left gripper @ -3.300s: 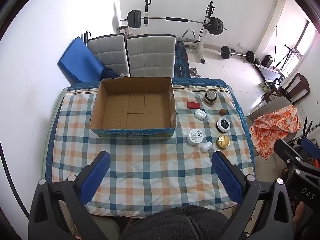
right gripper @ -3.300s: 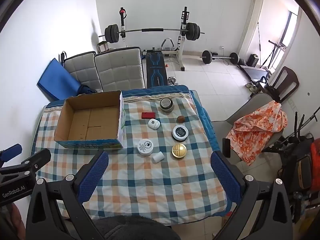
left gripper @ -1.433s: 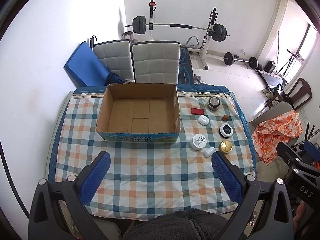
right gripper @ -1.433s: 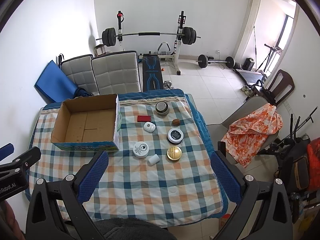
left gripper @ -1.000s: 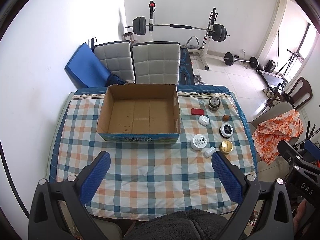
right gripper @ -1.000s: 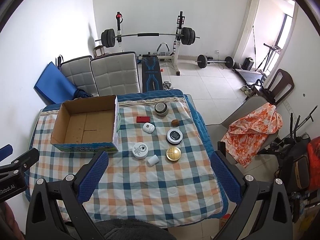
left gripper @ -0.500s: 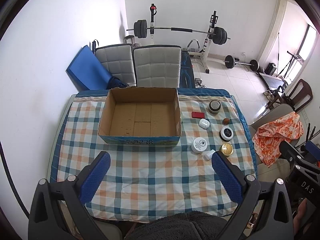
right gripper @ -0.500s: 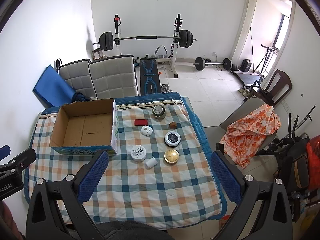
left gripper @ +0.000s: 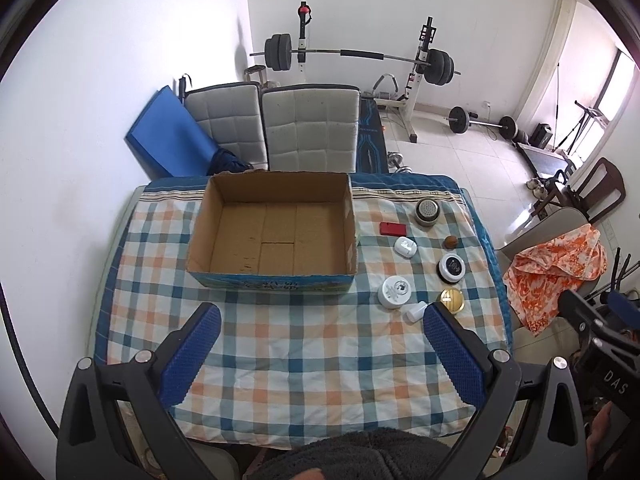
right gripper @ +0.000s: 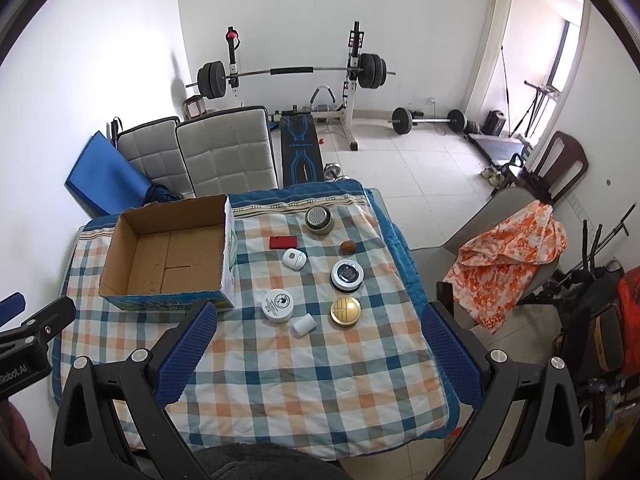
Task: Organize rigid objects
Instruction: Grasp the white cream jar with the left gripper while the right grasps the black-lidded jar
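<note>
Both tools hung high above the table, well clear of everything on it. The left gripper [left gripper: 320, 354] was spread wide with nothing between its blue pads, and the right gripper [right gripper: 318, 354] was released in the same way.

The cardboard box [right gripper: 168, 258] sat empty on the far left of the checked tablecloth [right gripper: 304, 368]. To its right the small things lay apart from one another: a red block [right gripper: 282, 242], a grey round speaker [right gripper: 319, 219], a brown nut-like lump [right gripper: 347, 247], a white rounded case [right gripper: 294, 258], a black-topped tin [right gripper: 347, 275], a white jar [right gripper: 277, 305], a gold-lidded tin [right gripper: 345, 311] and a small white cylinder [right gripper: 303, 324] on its side.

Several risks seemed likely from here. The cylinder, lying down, could roll away if a finger nudged it. The low round tins offer little height to pinch, so a shallow hold might slip, or catch the cloth and drag the neighbours.

Writing was sparse: "DAS" showed on the right tool's body in the left view, and "Robot.AI" on the left tool's body in the right view. The print on the box's blue band and on the jar lids was too small to read.
</note>
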The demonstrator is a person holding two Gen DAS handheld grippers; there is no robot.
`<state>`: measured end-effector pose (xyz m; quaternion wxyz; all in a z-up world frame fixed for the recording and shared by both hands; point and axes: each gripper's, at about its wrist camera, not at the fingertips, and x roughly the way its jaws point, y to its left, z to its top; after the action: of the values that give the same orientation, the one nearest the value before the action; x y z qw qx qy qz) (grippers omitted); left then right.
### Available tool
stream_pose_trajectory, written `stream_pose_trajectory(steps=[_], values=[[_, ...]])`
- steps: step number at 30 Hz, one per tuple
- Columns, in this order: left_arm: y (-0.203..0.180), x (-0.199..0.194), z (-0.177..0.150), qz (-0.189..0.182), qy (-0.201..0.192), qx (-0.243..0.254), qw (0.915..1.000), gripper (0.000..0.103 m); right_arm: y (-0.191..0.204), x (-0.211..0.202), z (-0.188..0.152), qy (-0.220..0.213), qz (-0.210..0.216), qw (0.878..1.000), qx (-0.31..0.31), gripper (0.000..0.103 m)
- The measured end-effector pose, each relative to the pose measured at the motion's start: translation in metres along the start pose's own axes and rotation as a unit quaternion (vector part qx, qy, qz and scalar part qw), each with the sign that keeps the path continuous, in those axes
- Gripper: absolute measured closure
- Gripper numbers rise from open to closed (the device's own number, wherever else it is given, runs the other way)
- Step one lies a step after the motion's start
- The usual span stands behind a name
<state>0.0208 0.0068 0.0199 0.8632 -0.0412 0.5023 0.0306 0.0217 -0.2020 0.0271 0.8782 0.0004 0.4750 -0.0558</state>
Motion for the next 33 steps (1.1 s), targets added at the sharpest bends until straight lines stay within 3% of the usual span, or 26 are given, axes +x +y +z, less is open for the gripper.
stream_pose_trajectory(steps=[4, 8, 13, 18, 23, 29, 30, 33], values=[[-0.021, 0.037, 0.022, -0.014, 0.016, 0.011, 0.9997, 0.000, -0.017, 0.036, 0.008, 0.028, -0.002, 1.000, 0.014, 0.000], [-0.052, 0.091, 0.021, -0.002, 0.040, 0.035, 0.9986, 0.000, -0.036, 0.095, 0.015, 0.074, 0.001, 0.997, 0.026, 0.000], [-0.091, 0.193, 0.024, -0.019, 0.108, 0.036, 0.9933, 0.000, -0.064, 0.202, 0.012, 0.148, 0.002, 0.988, 0.034, 0.000], [-0.129, 0.292, 0.009, -0.026, 0.193, 0.048, 0.9797, 0.000, -0.093, 0.317, -0.007, 0.225, 0.014, 0.972, 0.063, 0.000], [-0.148, 0.369, -0.008, 0.009, 0.257, 0.046, 0.9652, 0.000, -0.114, 0.396, -0.012, 0.248, 0.019, 0.964, 0.091, 0.000], [-0.158, 0.415, -0.022, 0.034, 0.299, 0.050, 0.9523, 0.000, -0.118, 0.451, -0.008, 0.265, 0.032, 0.958, 0.102, 0.000], [-0.163, 0.420, -0.025, 0.056, 0.300, 0.063, 0.9502, 0.000, -0.117, 0.456, -0.007, 0.266, 0.034, 0.958, 0.101, 0.000], [-0.176, 0.430, -0.030, 0.051, 0.318, 0.087, 0.9427, 0.000, -0.112, 0.474, -0.002, 0.272, 0.036, 0.958, 0.089, 0.002]])
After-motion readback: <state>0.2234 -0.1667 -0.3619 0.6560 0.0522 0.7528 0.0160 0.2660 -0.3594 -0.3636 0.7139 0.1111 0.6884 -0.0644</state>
